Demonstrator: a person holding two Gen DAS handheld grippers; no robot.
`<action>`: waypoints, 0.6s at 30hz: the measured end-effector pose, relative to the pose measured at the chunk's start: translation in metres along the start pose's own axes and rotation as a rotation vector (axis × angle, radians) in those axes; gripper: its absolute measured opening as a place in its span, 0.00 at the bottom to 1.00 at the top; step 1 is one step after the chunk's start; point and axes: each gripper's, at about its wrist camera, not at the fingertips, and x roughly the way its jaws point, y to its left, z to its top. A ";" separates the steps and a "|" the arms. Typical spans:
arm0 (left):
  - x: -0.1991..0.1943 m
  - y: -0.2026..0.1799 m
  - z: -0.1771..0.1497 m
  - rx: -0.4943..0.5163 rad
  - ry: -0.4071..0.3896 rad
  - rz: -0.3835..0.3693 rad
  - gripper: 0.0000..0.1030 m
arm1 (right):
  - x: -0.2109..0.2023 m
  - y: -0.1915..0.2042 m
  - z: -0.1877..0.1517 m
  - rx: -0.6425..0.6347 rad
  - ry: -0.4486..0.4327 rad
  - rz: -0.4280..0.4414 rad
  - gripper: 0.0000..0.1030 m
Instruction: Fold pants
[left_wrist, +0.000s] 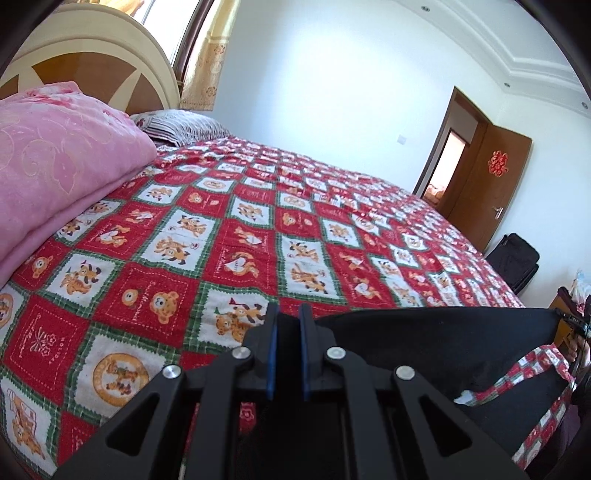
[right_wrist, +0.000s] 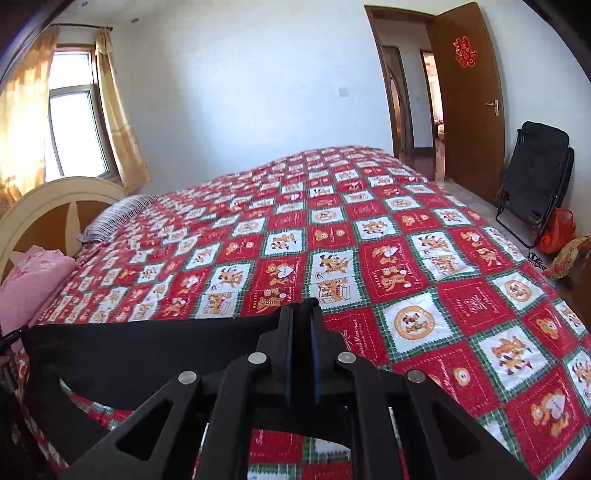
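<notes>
black cloth, the pants (left_wrist: 424, 343), hung stretched in a taut band above the near edge of the bed (left_wrist: 258, 229), and that was where the work stood. going from the left: a folded pink quilt (left_wrist: 62, 166) lay by the headboard (left_wrist: 85, 59), with a striped pillow (left_wrist: 184, 127) just behind it, both well apart from the garment. the left claw (left_wrist: 288, 317) was closed on one end of the black fabric, its blue pads pinched together with cloth between them. from there the pants ran rightward as a straight top edge, sagging below toward the red patchwork bedspread (right_wrist: 424, 266). in the right wrist view the right claw (right_wrist: 303, 308) was likewise clamped shut on the other end of that same edge, the fabric trailing off to its left. further right stood the open wooden door (right_wrist: 469, 103), a black folding chair (right_wrist: 535, 177) against the wall and an orange bag (right_wrist: 557, 230) beside it. as a judgement, the task looked to be in its early part: the pants were gripped at both ends and lifted, but no fold could be seen in what showed, and the lower part of the garment was hidden under the claws. what seemed left was to lay the cloth flat on the bedspread, bring one half over the other, then fold again along the length.
</notes>
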 end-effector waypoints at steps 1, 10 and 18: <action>-0.006 0.000 -0.003 -0.001 -0.009 -0.007 0.10 | -0.009 -0.002 -0.003 0.006 -0.015 0.009 0.08; -0.056 0.005 -0.044 0.001 -0.063 -0.069 0.10 | -0.078 -0.020 -0.039 0.036 -0.063 0.040 0.08; -0.066 0.015 -0.090 0.002 -0.032 -0.088 0.10 | -0.114 -0.034 -0.084 0.044 -0.023 0.036 0.08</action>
